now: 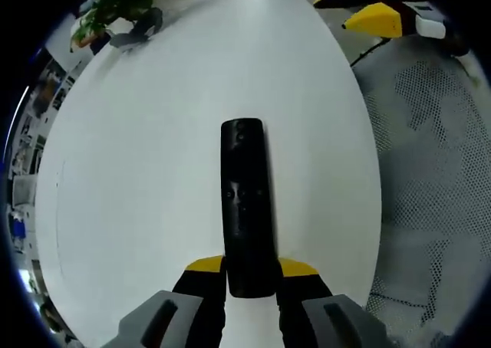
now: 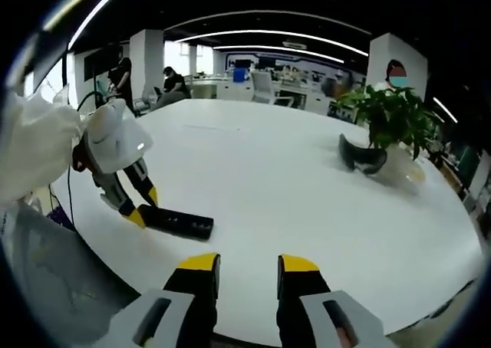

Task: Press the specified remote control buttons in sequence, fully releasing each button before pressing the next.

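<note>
Remote (image 1: 247,210) clamped by left gripper (image 1: 250,270); right gripper (image 2: 248,267) agape.

Remote control (image 1: 247,206) lying flat on the table (image 1: 138,156), near its edge, its near end sitting between the left gripper (image 1: 250,270) jaws. Potted plant (image 2: 393,119) standing across the table from the remote control, a headset-like object (image 2: 362,155) lying just beside it.

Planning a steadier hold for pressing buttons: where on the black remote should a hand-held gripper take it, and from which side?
Probably the near end of the remote, jaws across its narrow width, coming in along its long axis. The left hand-held gripper already holds it that way. It lies flat on the white table, and that leaves the buttons uncovered.
</note>
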`<state>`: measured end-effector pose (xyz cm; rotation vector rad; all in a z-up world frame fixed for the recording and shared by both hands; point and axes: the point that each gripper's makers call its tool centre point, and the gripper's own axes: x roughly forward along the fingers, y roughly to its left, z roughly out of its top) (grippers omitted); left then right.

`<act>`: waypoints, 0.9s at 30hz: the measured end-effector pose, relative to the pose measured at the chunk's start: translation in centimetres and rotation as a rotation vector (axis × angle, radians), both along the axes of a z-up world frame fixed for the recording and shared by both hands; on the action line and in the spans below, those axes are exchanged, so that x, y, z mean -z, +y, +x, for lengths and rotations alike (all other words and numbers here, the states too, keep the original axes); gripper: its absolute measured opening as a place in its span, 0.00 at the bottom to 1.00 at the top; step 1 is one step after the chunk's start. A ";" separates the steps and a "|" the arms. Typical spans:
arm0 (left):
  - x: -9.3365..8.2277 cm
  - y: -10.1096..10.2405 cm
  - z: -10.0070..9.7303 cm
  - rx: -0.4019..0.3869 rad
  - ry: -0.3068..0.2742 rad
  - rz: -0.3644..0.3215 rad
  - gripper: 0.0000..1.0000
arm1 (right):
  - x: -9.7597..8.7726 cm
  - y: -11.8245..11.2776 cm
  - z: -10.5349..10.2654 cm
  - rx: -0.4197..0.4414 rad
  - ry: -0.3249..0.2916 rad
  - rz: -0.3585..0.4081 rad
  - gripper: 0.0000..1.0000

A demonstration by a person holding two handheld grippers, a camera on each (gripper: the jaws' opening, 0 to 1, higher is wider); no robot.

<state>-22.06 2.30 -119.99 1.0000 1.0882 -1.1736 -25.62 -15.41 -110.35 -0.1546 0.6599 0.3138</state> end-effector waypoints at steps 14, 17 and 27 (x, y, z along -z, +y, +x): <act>-0.1 -0.7 -2.8 -0.047 -0.001 -0.031 0.24 | -0.7 1.7 -0.4 -0.080 0.018 0.122 0.21; -0.1 -0.8 -3.4 -0.061 -0.003 -0.050 0.24 | -1.0 2.2 -0.6 -0.109 0.018 0.139 0.18; -0.2 -1.7 -5.7 -0.093 -0.011 -0.117 0.24 | -3.2 4.4 0.5 -0.202 -0.016 0.275 0.08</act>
